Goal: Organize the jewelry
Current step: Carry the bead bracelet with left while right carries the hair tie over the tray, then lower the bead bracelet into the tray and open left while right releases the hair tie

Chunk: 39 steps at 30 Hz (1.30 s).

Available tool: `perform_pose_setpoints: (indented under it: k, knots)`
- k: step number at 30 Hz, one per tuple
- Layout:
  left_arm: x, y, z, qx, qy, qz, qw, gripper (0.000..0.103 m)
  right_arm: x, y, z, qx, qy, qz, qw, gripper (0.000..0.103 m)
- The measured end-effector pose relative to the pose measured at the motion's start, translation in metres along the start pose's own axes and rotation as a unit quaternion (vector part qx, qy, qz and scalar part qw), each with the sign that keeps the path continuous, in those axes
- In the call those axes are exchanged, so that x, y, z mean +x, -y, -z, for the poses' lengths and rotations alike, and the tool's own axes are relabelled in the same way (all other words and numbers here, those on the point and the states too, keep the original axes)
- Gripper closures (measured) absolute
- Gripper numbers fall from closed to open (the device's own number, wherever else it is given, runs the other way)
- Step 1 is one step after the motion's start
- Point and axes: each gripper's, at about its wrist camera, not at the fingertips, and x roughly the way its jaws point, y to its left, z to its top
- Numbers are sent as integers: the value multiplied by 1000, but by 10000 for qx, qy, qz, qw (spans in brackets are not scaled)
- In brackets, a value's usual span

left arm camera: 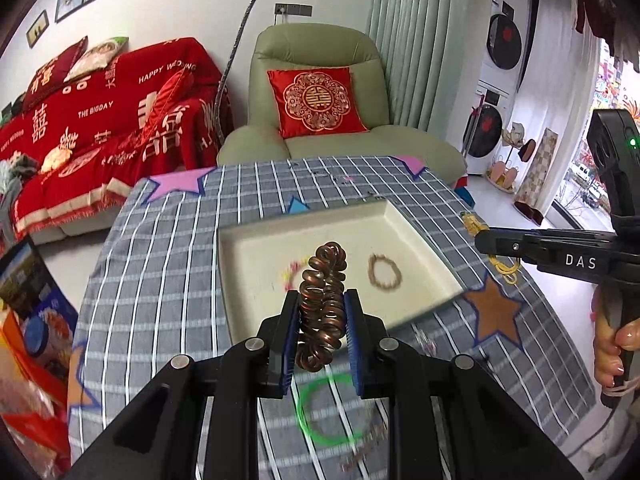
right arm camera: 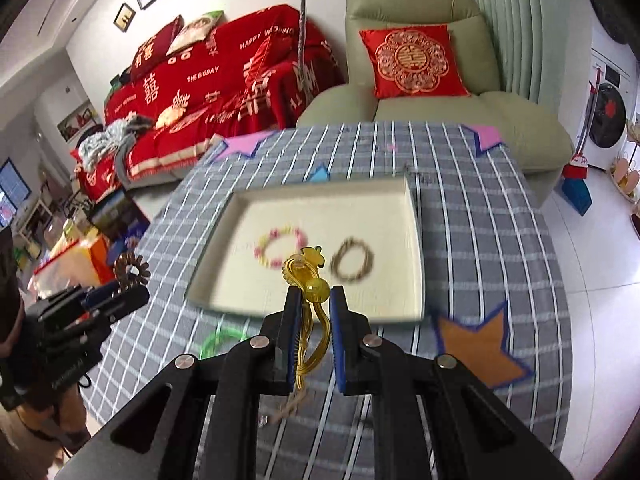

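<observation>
My left gripper (left arm camera: 322, 300) is shut on a brown coiled hair tie (left arm camera: 323, 300) and holds it above the near edge of the cream tray (left arm camera: 256, 264). My right gripper (right arm camera: 315, 296) is shut on a yellow hair tie with a bead (right arm camera: 310, 280), above the tray's near edge (right arm camera: 224, 304). In the tray lie a pink and yellow bead bracelet (right arm camera: 280, 247) and a brown bracelet (right arm camera: 353, 265). A green ring (left arm camera: 326, 412) lies on the cloth under my left gripper. The right gripper also shows in the left wrist view (left arm camera: 486, 240), and the left one in the right wrist view (right arm camera: 132, 286).
The table has a grey checked cloth (left arm camera: 168, 264) with star patches, one orange (right arm camera: 480, 344). Bags and boxes (left arm camera: 28, 320) stand at the left edge. A green armchair (left arm camera: 320, 92) and a red sofa (left arm camera: 100, 120) stand behind the table.
</observation>
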Motion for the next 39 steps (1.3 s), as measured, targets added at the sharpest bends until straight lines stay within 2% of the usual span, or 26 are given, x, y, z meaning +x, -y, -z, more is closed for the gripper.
perform_pose_setpoints:
  k: [7, 18, 25, 33, 35, 36, 38, 39]
  knots:
    - [66, -7, -21, -168, -255, -158, 9994, 70, 54, 17, -27, 250, -155, 18, 9996, 88]
    - [151, -13, -15, -84, -709, -467, 9964, 70, 140, 44, -31, 523, -435, 209, 9975, 88]
    - [162, -3, -8, 209, -687, -661, 9952, 70, 168, 48, -26, 487, -603, 323, 9965, 88]
    - [175, -6, -1, 100, -934, -736, 9929, 69, 177, 53, -19, 556, -739, 271, 9953, 88]
    - [176, -5, -1, 154, -973, -816, 9918, 54, 177, 54, -19, 522, -743, 267, 9955, 87]
    - [176, -4, 0, 155, -975, -827, 9917, 41, 177, 53, -19, 528, -743, 262, 9955, 87]
    - [173, -2, -1, 166, -866, -894, 9921, 41, 177, 54, -19, 569, -740, 219, 9954, 84]
    - [172, -1, -1, 171, -858, -884, 9922, 41, 177, 54, -20, 578, -740, 191, 9954, 76]
